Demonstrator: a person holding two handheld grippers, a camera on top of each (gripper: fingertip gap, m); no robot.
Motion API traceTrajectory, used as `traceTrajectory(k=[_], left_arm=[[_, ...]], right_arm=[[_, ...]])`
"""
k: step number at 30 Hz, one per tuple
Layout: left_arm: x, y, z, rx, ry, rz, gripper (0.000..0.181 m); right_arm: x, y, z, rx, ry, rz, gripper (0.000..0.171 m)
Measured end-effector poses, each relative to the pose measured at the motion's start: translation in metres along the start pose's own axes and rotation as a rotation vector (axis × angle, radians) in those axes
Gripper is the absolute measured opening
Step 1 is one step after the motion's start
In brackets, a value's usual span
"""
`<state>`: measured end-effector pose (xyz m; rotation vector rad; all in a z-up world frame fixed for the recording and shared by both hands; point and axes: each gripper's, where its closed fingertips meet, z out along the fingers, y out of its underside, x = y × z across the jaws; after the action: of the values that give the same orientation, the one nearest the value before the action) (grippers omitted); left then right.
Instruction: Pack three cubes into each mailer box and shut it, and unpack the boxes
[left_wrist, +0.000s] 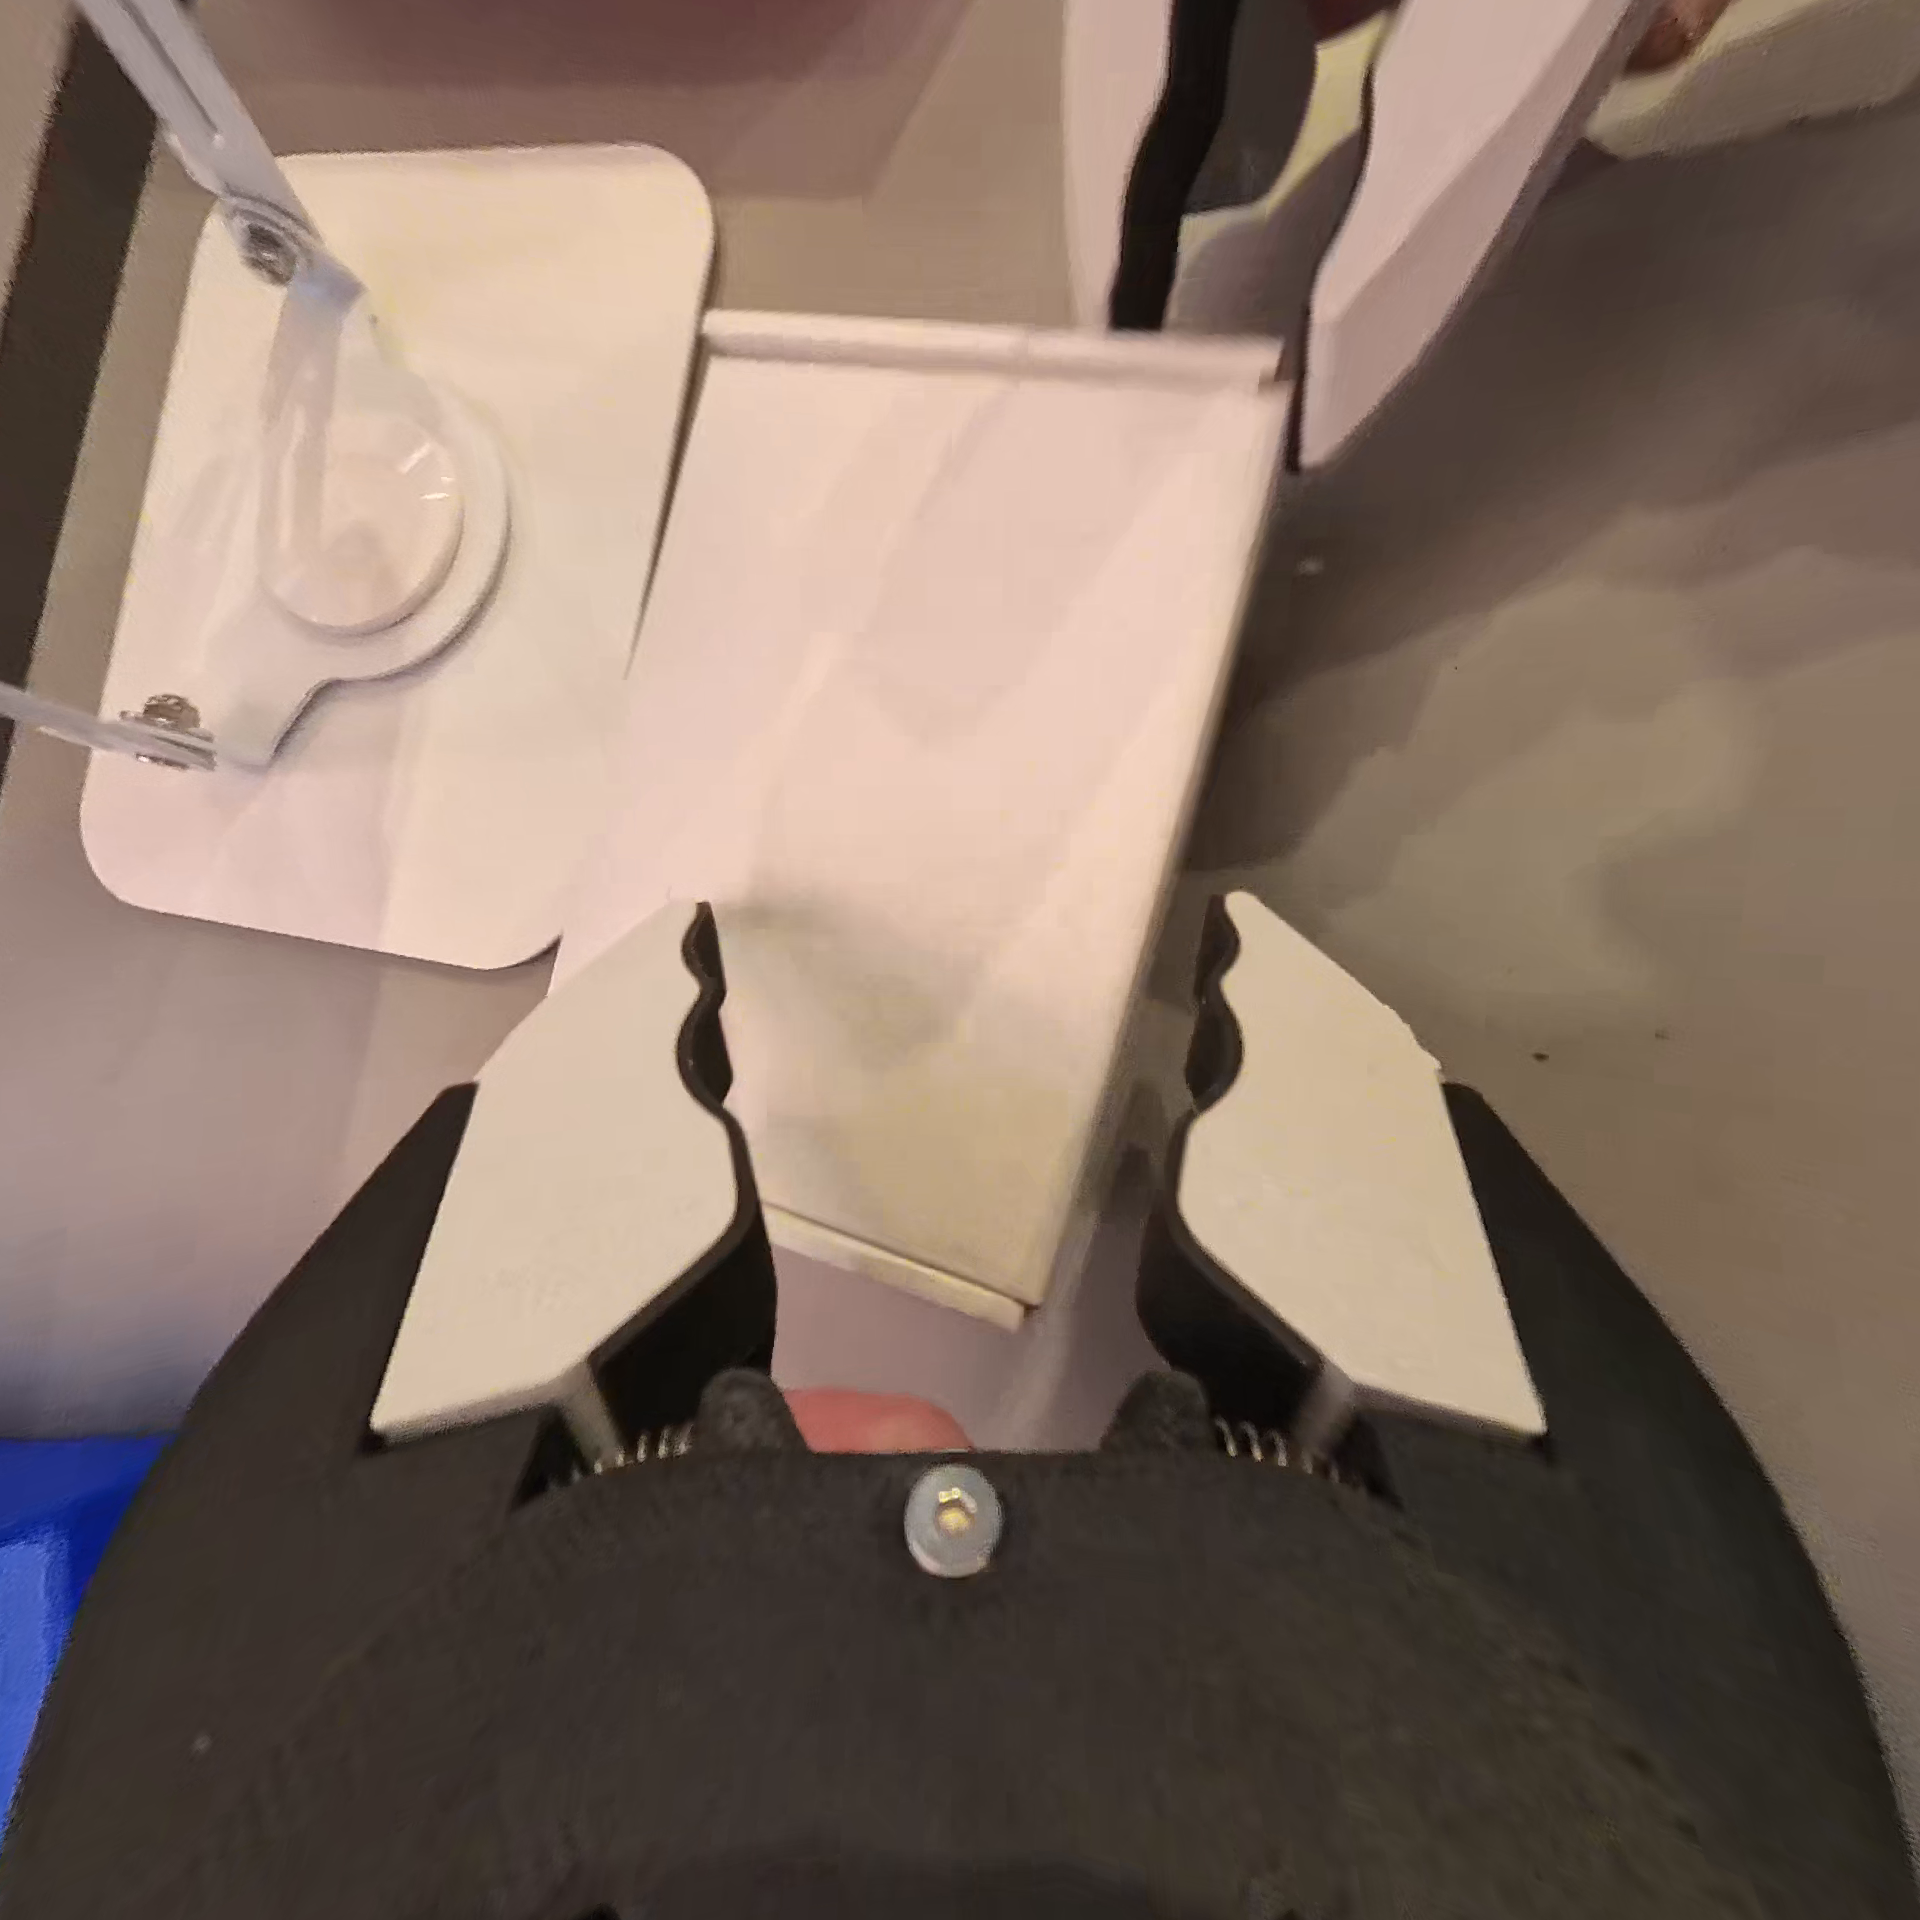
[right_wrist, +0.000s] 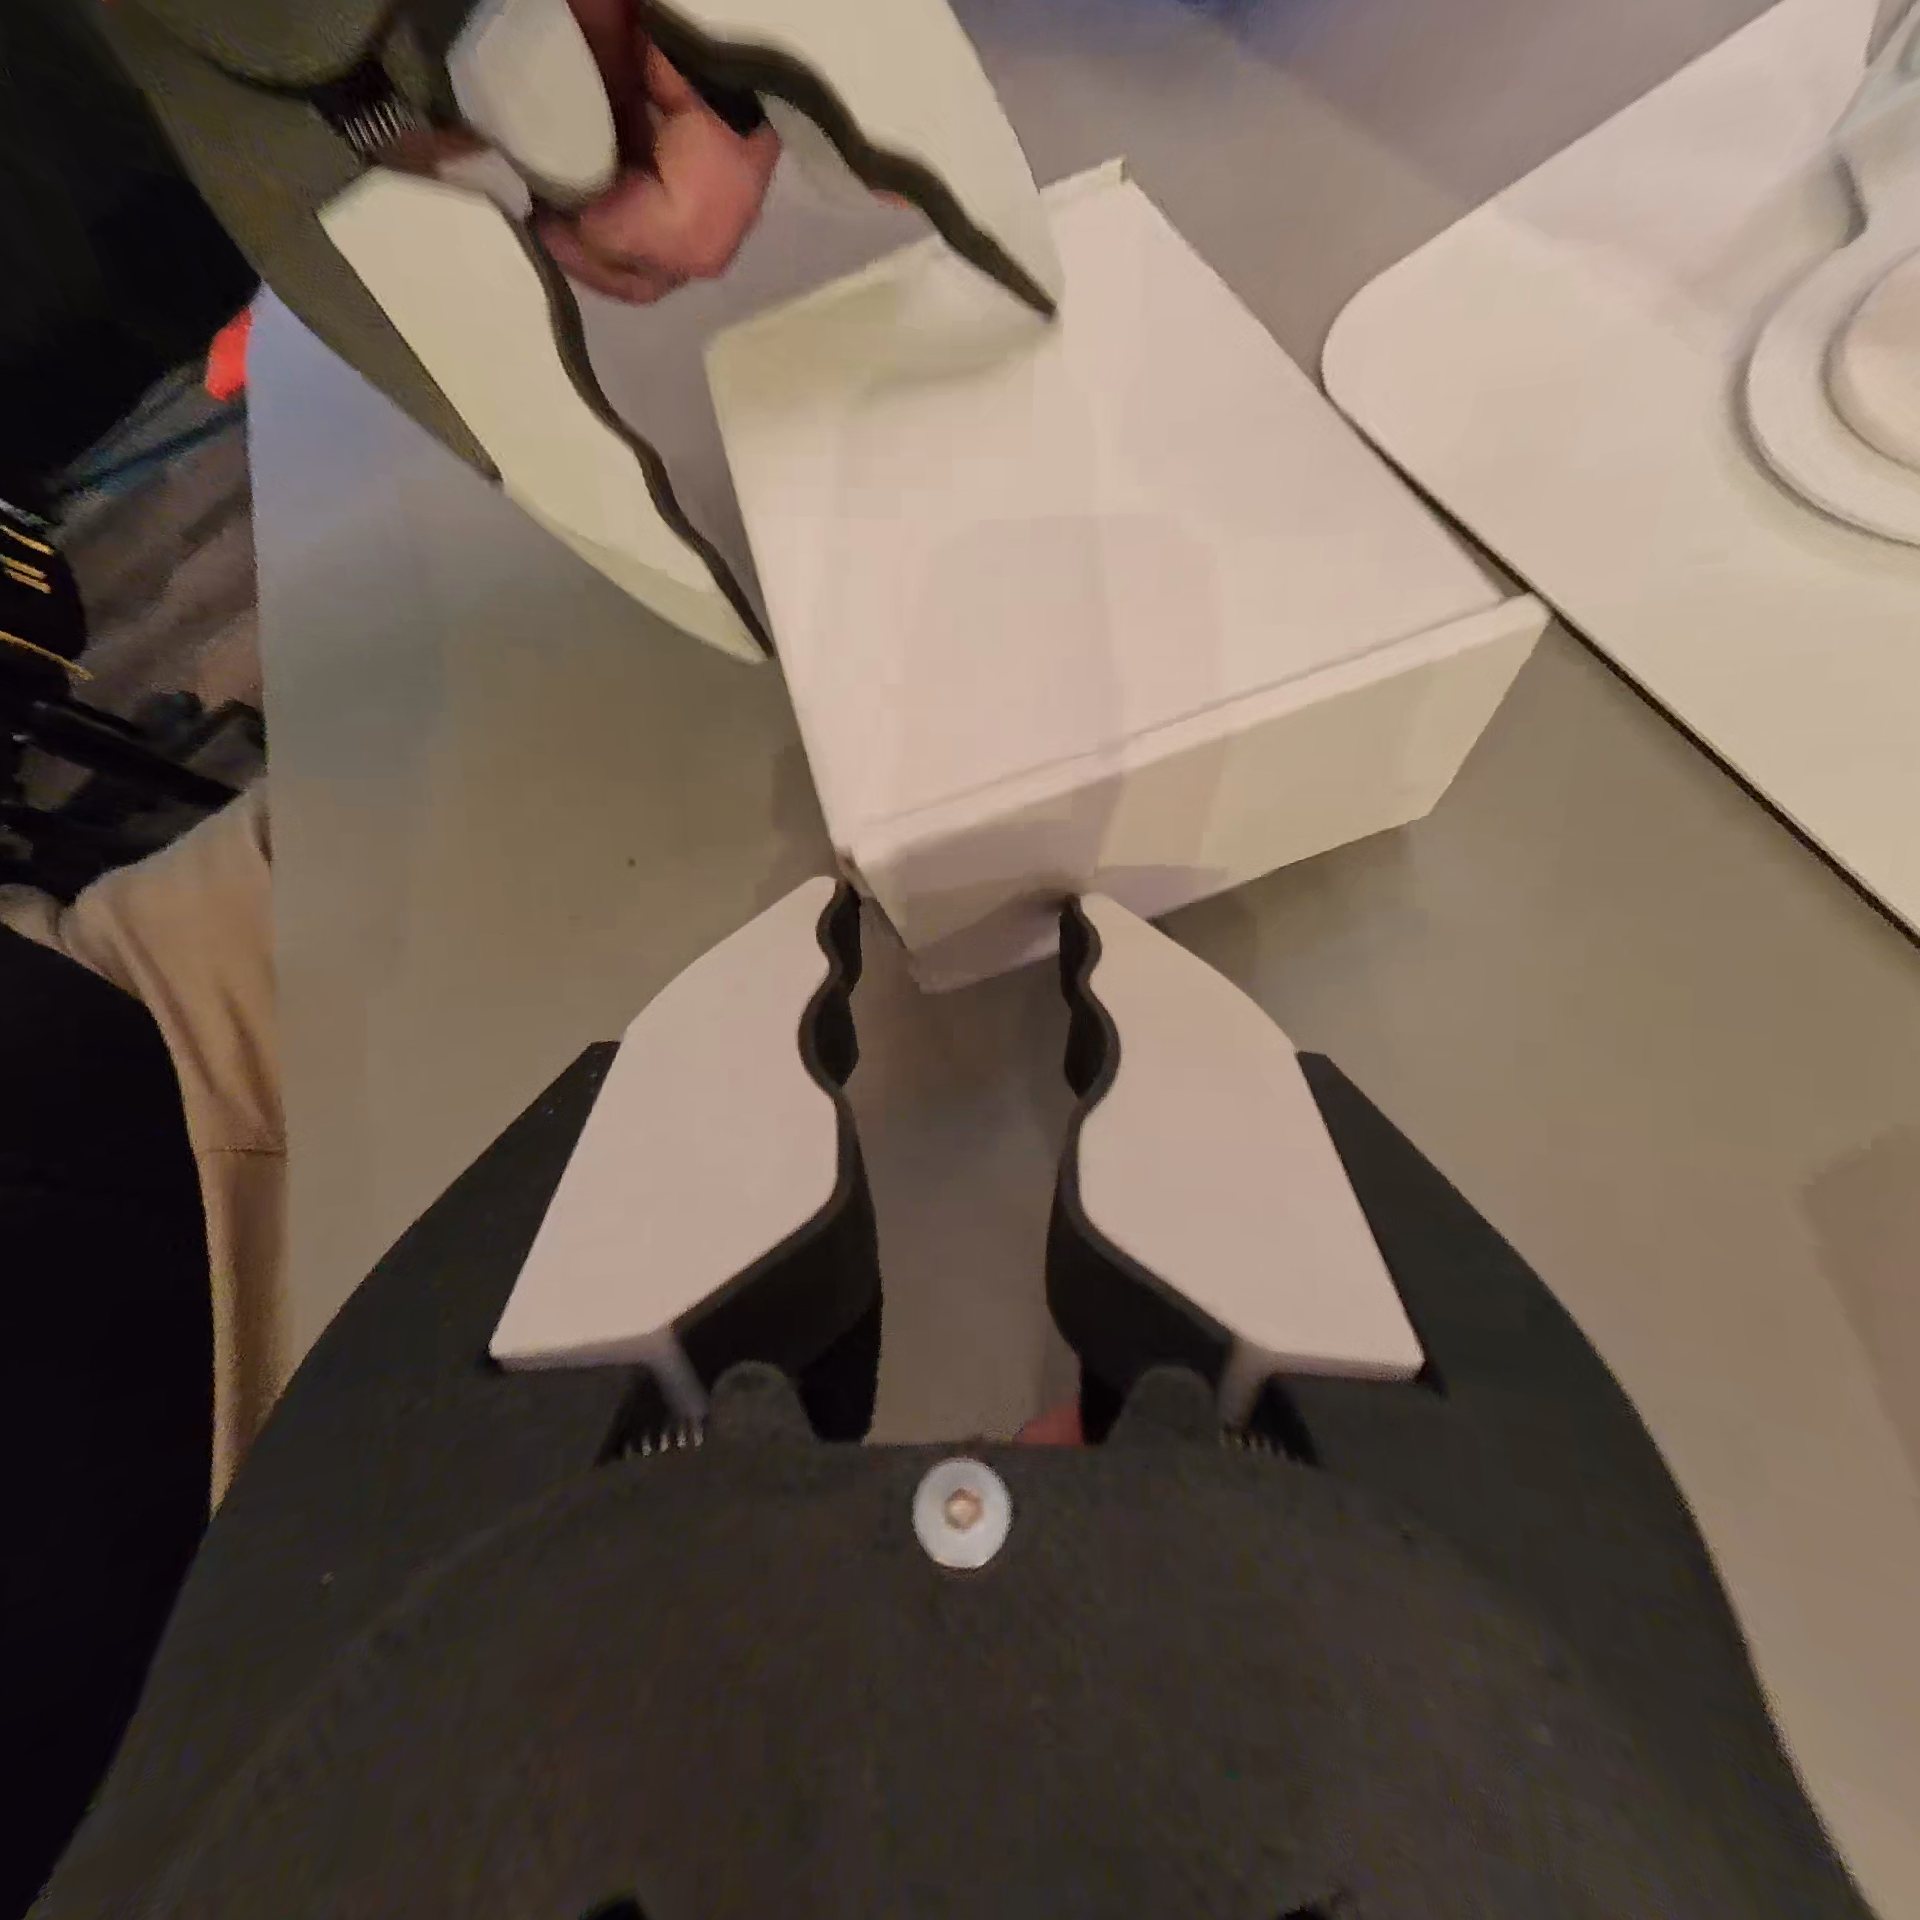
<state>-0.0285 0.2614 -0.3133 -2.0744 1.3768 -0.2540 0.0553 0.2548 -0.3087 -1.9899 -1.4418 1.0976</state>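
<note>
A shut white mailer box (left_wrist: 935, 727) lies on the grey table; it also shows in the right wrist view (right_wrist: 1091, 582). No cubes show. My left gripper (left_wrist: 966, 914) is open and wide, its fingers astride the box's near end, and I cannot tell if they touch it. In the right wrist view it (right_wrist: 904, 478) comes in from the top left, with one finger over the lid and one beside the box. My right gripper (right_wrist: 956, 904) is open, with the box's near corner at its tips. In the left wrist view it (left_wrist: 1216, 390) sits at the box's far right corner.
A white base plate with a clear stand (left_wrist: 416, 520) lies right next to the box, also in the right wrist view (right_wrist: 1662, 436). A blue thing (left_wrist: 62, 1558) sits at the lower left. The table's edge (right_wrist: 260, 727) runs down the left, with a person's clothing past it. My hands' fingertips stand some 9 centimetres from each other.
</note>
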Motion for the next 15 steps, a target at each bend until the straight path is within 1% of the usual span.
traceTrajectory(k=[1, 4, 7, 9, 11, 12, 15], left_arm=[[0.004, 0.001, 0.003, -0.019, -0.005, 0.018, 0.089], [0.004, 0.002, 0.009, -0.076, -0.084, 0.091, 0.091], [-0.002, -0.001, 0.000, -0.067, -0.151, 0.093, 0.091], [-0.013, 0.004, -0.013, -0.061, -0.194, 0.037, 0.095], [-0.024, 0.021, -0.024, -0.088, -0.220, -0.033, 0.094], [-0.027, 0.031, -0.028, -0.099, -0.220, -0.077, 0.095], [-0.016, 0.057, -0.026, -0.107, -0.119, -0.241, 0.095]], right_arm=[[-0.002, -0.004, 0.000, 0.014, -0.006, 0.005, 0.036], [0.001, -0.006, 0.000, 0.014, 0.015, 0.022, 0.032], [0.008, -0.001, -0.004, -0.023, 0.077, -0.027, 0.040], [0.015, 0.000, -0.007, -0.029, 0.120, -0.036, 0.052], [0.017, 0.004, -0.006, -0.062, 0.145, -0.066, 0.062], [0.018, 0.006, -0.004, -0.081, 0.151, -0.074, 0.064], [0.014, 0.020, 0.009, -0.154, 0.124, -0.063, 0.065]])
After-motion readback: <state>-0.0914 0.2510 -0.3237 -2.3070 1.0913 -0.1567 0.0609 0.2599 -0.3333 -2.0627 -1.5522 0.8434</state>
